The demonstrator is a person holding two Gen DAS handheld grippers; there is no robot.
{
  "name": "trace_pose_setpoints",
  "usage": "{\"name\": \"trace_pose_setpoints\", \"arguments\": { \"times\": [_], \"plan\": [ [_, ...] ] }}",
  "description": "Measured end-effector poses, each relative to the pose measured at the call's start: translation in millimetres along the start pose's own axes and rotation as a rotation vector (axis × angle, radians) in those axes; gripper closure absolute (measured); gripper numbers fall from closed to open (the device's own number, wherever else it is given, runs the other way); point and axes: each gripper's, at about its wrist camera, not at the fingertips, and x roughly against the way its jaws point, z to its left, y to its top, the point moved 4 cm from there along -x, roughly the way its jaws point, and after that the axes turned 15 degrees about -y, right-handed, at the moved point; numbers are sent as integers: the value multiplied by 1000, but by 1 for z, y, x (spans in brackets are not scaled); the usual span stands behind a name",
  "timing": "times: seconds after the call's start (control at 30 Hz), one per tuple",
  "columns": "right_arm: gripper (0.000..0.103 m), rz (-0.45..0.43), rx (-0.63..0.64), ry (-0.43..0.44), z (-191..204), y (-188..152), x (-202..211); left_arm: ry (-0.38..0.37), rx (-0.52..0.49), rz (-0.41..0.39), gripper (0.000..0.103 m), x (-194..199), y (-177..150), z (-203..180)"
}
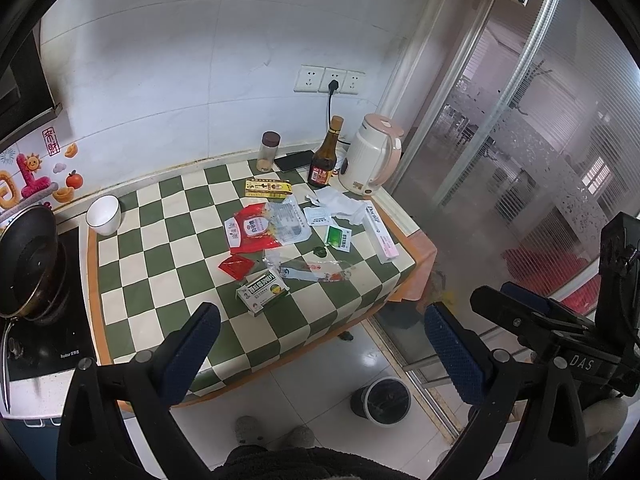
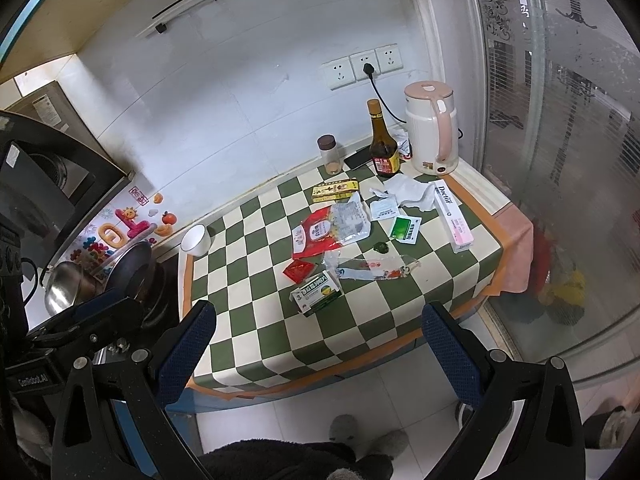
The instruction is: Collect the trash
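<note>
Trash lies scattered on the green-and-cream checked tablecloth (image 1: pixel 168 264) (image 2: pixel 360 320): a green-and-white medicine box (image 1: pixel 262 291) (image 2: pixel 316 293), a small red sachet (image 1: pixel 236 266) (image 2: pixel 298 271), a red bag (image 1: pixel 250 232) (image 2: pixel 314 236), clear plastic wrappers (image 1: pixel 316 270) (image 2: pixel 372 268), a green packet (image 1: pixel 338 238) (image 2: pixel 404 229), crumpled white tissue (image 1: pixel 340 202) (image 2: pixel 412 192), a long white-and-pink box (image 1: pixel 380 232) (image 2: pixel 454 216) and a yellow box (image 1: pixel 268 188) (image 2: pixel 334 190). A dark bin (image 1: pixel 382 400) stands on the floor by the table. My left gripper (image 1: pixel 322 332) and right gripper (image 2: pixel 320 330) hover open and empty over the table's near edge.
At the back stand a cream kettle (image 1: pixel 370 156) (image 2: pixel 432 132), a brown sauce bottle (image 1: pixel 324 156) (image 2: pixel 382 144), a jar (image 1: pixel 268 152) (image 2: pixel 330 154) and a phone (image 1: pixel 294 160). A white bowl (image 1: pixel 103 214) (image 2: pixel 196 240) sits at the left; pans (image 1: pixel 34 264) beside it. A glass door (image 1: pixel 520 160) is to the right.
</note>
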Motion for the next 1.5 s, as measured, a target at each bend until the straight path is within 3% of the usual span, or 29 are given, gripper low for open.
{"name": "trace_pose_setpoints", "arguments": {
  "times": [1.5],
  "plan": [
    [0, 3, 0, 11, 2, -6, 1, -5, -6, 1, 0, 0, -6, -9]
  ]
}}
